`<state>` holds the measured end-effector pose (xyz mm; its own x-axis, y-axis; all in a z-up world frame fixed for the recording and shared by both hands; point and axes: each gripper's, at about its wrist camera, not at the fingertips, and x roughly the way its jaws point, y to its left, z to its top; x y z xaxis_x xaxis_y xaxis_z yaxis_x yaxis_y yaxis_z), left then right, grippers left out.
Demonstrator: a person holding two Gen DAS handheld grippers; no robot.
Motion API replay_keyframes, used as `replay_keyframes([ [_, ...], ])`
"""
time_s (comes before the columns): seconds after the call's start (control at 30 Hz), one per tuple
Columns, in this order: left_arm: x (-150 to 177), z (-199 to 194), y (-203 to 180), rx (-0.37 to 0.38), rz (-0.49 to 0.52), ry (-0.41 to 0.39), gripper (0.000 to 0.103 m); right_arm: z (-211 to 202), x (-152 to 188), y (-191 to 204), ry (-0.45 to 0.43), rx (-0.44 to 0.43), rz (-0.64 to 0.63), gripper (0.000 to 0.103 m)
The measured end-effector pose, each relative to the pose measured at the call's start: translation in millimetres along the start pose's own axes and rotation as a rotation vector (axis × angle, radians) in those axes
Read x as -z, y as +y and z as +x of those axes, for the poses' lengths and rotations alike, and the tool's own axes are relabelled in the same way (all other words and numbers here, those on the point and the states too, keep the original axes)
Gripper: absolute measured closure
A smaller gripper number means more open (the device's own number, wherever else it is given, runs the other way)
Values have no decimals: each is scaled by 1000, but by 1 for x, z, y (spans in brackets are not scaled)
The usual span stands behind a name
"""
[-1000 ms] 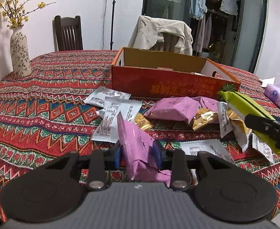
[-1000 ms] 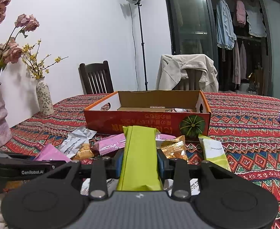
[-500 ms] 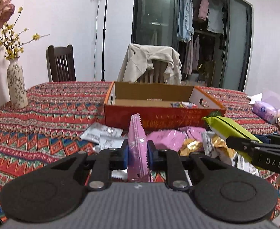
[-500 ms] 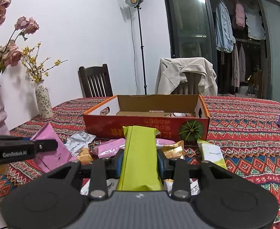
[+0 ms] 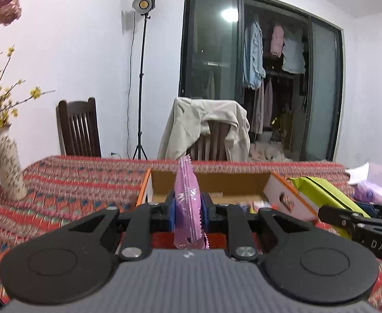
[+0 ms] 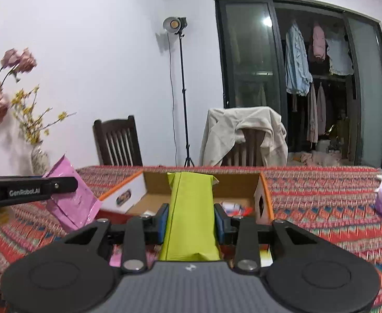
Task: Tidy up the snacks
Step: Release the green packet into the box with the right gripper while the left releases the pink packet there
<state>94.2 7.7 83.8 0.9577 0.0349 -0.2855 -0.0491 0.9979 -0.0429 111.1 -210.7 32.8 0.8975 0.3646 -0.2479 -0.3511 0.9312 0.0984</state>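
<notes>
With both tongs loaded, I judge the carry step nearly complete. My left gripper [image 5: 188, 206] is clamped on the pink packet [image 5: 187, 200], held upright on edge; my right gripper [image 6: 190, 220] is clamped on the green packet [image 6: 191, 216]. Both hang short of the open cardboard box [image 6: 204, 182]. Next: advance over the near wall, then release inside. Box contents are blurred, possibly a few snacks. Side walls limit lateral room; the grippers sit near each other.

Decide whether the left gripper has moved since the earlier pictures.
Yes. The left gripper, holding the pink packet, has risen and advanced toward the box; the loose snacks have dropped from view.
</notes>
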Motion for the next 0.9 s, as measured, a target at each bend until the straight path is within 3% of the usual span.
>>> replay_keyframes([
  [0.37, -32, 90, -9, -51, -41, 7, 83, 98, -50, -20, 2, 43, 26, 69],
  [0.6, -25, 139, 1, -83, -70, 43, 83, 150, -42, -32, 31, 75, 48, 69],
  [0.9, -2, 162, 9, -57, -57, 98, 83, 180, -20, -40, 111, 54, 53, 68],
])
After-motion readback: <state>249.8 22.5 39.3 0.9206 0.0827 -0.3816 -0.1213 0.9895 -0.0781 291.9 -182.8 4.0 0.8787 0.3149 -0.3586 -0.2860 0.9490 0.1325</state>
